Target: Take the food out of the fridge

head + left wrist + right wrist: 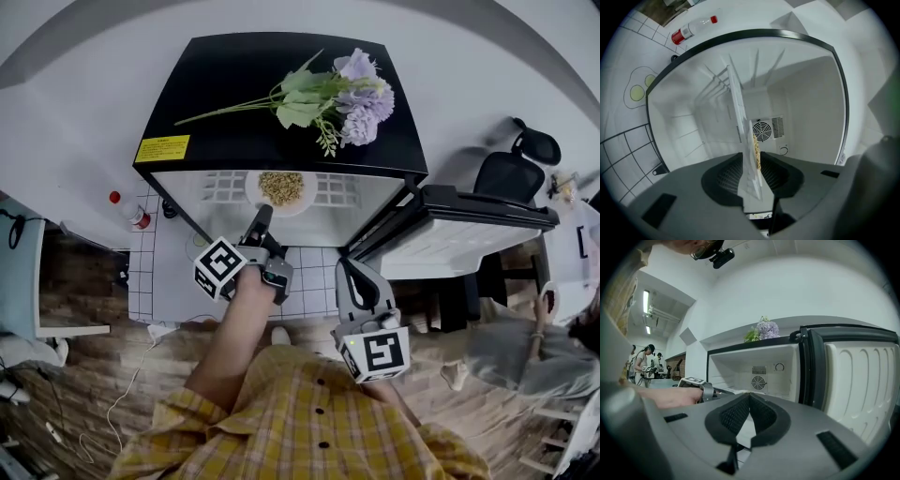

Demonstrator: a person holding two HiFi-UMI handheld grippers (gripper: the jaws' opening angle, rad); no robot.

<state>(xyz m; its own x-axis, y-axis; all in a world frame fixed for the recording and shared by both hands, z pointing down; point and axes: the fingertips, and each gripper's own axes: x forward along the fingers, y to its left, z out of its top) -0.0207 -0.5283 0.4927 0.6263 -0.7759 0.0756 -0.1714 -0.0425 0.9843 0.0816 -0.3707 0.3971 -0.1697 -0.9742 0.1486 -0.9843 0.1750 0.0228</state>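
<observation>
Illegible print, yellow sticker [162,148] atop fridge [234,84].

Both arms out front, the left leading.
The bare left forearm [228,342] reaches ahead. The left hand [251,283] is wrapped round the left gripper [262,217], which points level and is rolled onto its side (marker cube [220,268] out to the left), jaws standing apart. The right gripper [347,267] sits nearer the body, roughly level, its jaws closed tip to tip with nothing between them.

Black fridge [234,84], white inside — tan food [280,186], lilac flowers [361,98], yellow-checked shirt [309,422].
</observation>
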